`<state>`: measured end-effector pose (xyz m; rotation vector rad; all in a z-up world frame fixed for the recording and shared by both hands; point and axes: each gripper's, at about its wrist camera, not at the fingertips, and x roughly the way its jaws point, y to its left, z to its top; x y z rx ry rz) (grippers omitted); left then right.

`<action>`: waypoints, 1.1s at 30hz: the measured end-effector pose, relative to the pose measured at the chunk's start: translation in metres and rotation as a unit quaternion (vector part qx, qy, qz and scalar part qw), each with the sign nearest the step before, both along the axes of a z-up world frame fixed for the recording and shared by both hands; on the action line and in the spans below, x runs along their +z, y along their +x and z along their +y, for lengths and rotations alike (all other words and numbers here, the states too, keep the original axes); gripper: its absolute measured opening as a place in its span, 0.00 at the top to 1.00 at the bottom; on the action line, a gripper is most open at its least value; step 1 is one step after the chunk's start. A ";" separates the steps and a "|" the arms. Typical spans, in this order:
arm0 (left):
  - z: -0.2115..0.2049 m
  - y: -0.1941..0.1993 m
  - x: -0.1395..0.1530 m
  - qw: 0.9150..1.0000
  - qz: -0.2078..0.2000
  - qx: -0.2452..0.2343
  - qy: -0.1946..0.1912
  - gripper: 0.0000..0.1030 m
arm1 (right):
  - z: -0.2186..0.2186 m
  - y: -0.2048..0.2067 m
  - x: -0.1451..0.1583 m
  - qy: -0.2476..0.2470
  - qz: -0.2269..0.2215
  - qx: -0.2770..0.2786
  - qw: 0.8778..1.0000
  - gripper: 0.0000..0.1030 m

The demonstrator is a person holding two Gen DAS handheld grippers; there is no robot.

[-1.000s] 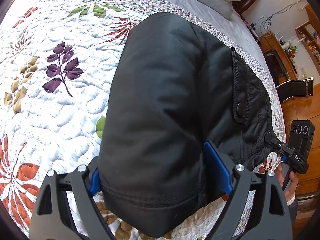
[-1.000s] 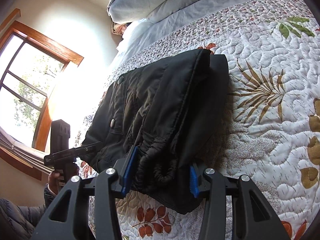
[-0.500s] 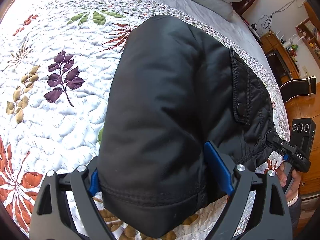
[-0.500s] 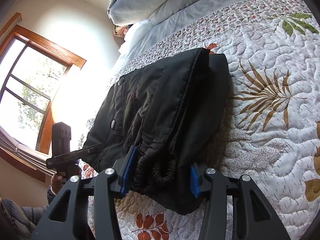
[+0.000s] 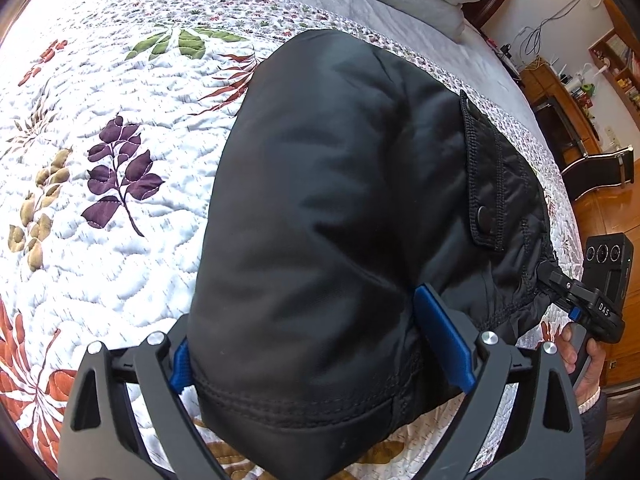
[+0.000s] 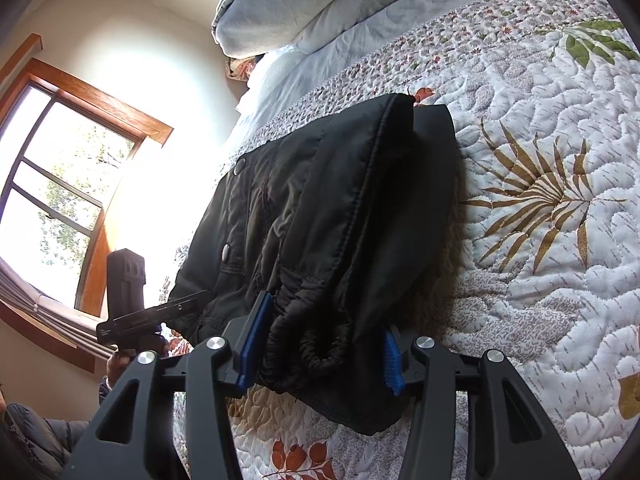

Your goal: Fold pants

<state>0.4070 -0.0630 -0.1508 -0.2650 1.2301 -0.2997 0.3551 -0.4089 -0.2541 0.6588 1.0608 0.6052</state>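
pants: my black padded pants (image 5: 320, 208), folded, on quilted bed (image 5: 100, 280)
left gripper (image 5: 320, 364): jaws just opening, straddling hem
right gripper (image 6: 318, 350): jaws just opening, around waistband

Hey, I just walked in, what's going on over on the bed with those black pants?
A person holds a claw in each hand and is folding black padded pants on a leaf-patterned quilt. The pants already lie folded into a thick bundle. The left claw straddles one hemmed end and its jaws have just been opening, with the fabric between them. The right claw is at the gathered elastic end, its jaws also easing apart around the fabric. It looks like both are letting go.
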 end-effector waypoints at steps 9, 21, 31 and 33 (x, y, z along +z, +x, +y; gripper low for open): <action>0.004 0.023 0.000 1.000 0.005 -0.004 0.005 0.09 | 0.008 0.017 -0.001 0.000 -0.003 -0.006 1.000 0.51; 0.001 0.028 -0.002 1.000 -0.009 -0.003 0.009 0.09 | 0.007 0.025 -0.008 0.002 0.001 -0.007 1.000 0.50; 0.001 0.019 -0.004 1.000 -0.011 -0.003 0.005 0.09 | 0.008 0.025 -0.010 0.002 0.009 -0.011 1.000 0.41; 0.002 0.018 -0.005 1.000 -0.011 -0.003 0.005 0.09 | 0.008 0.024 -0.010 0.001 0.010 -0.012 1.000 0.41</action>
